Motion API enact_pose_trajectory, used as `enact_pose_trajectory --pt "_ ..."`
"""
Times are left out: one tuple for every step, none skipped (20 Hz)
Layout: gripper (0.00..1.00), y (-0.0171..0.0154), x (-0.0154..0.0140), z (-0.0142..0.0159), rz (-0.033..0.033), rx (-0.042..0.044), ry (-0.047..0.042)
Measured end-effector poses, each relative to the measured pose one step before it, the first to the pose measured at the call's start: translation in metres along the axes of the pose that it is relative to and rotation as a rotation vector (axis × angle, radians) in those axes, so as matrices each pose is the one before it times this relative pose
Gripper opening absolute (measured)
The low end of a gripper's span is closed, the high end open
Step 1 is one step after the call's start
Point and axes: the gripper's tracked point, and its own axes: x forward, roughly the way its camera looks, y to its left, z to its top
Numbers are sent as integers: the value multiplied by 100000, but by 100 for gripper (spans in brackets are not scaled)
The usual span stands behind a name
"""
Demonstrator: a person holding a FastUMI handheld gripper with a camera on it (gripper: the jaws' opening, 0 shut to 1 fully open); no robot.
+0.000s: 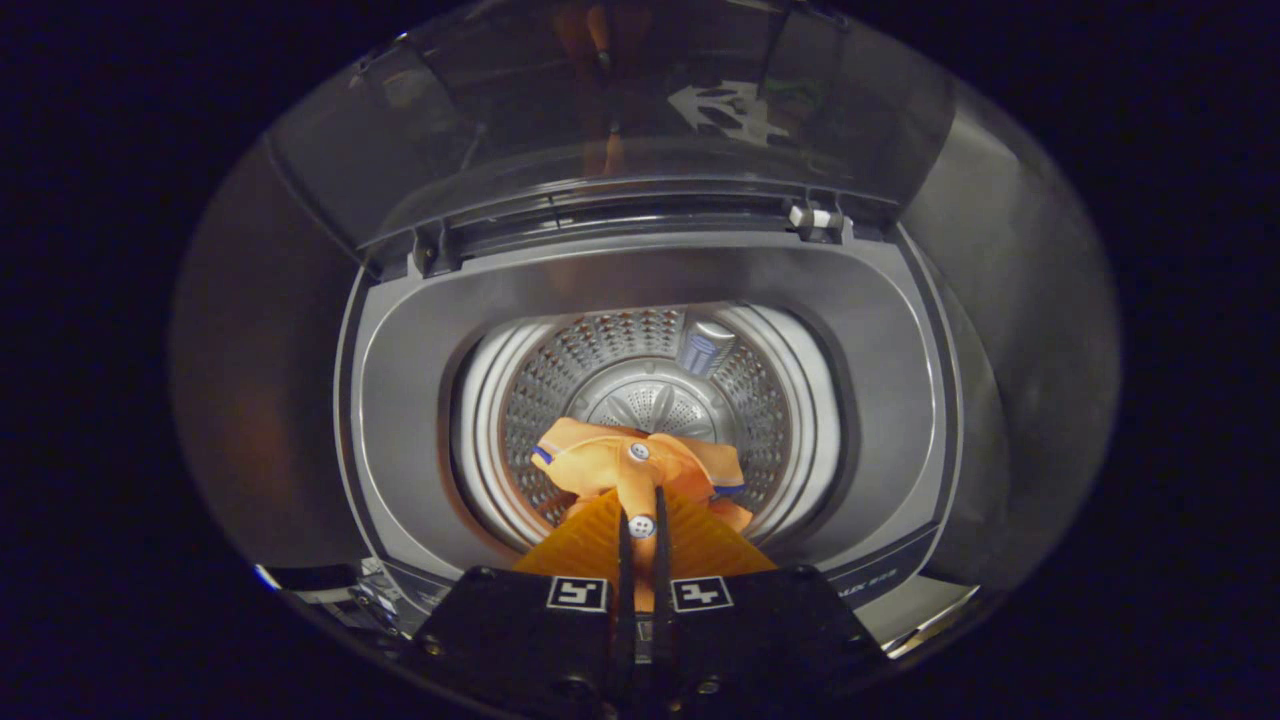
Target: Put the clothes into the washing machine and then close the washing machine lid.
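Note:
I look down into a top-loading washing machine (900, 420) whose perforated steel drum (760, 400) lies open below me. My gripper (640, 505) is shut on an orange garment (640, 465) with white buttons and thin blue trim. A strip of the cloth is pinched between both fingers, and the rest hangs bunched just ahead of the tips, over the drum's near side. The transparent lid (620, 110) stands raised behind the opening, hinged at the back.
A grey plastic rim (400, 400) rings the drum opening. A small blue-white filter piece (705, 348) sits on the drum's far wall. The agitator plate (650, 400) shows at the bottom. The booth around the machine is dark.

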Motion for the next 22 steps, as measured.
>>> enact_pose_trajectory --pt "11 187 18 -206 1890 796 1138" --pt "16 297 -6 -265 1803 624 351" --pt "19 298 -122 165 907 284 -670" --pt "32 -154 -56 500 1071 727 -3713" --pt "46 -528 194 619 -1840 -465 -4358" --pt "60 -216 -273 211 -264 -1061 -1940" --pt "73 -84 -261 342 -128 -1239 -2000" --pt "82 10 -144 7 -490 -1472 -634" --pt "82 -111 -148 46 -538 -945 -908" --pt "82 -126 -111 159 -481 -903 -1257" --pt "82 -204 -141 234 -1051 -686 -1780" --pt "82 -26 -6 -29 -556 -769 -1174" --pt "82 -32 -73 102 -307 -693 -1325" --pt "82 -100 -118 17 -464 -1054 -1280" --pt "82 -235 -141 117 -824 -1191 -1661" --pt "82 -570 -187 -19 -1048 -1537 -2218" --pt "82 -255 -376 380 -1014 -1851 -2725" --pt "82 -188 -332 352 -1080 -1879 -3088" --pt "82 -321 -435 610 -1607 -2574 -3247" --pt "82 -483 -535 702 -1416 -2433 -4044" --pt "82 -275 -495 837 -934 -2225 -3637" --pt "82 -147 -601 761 -280 -1715 -3125"
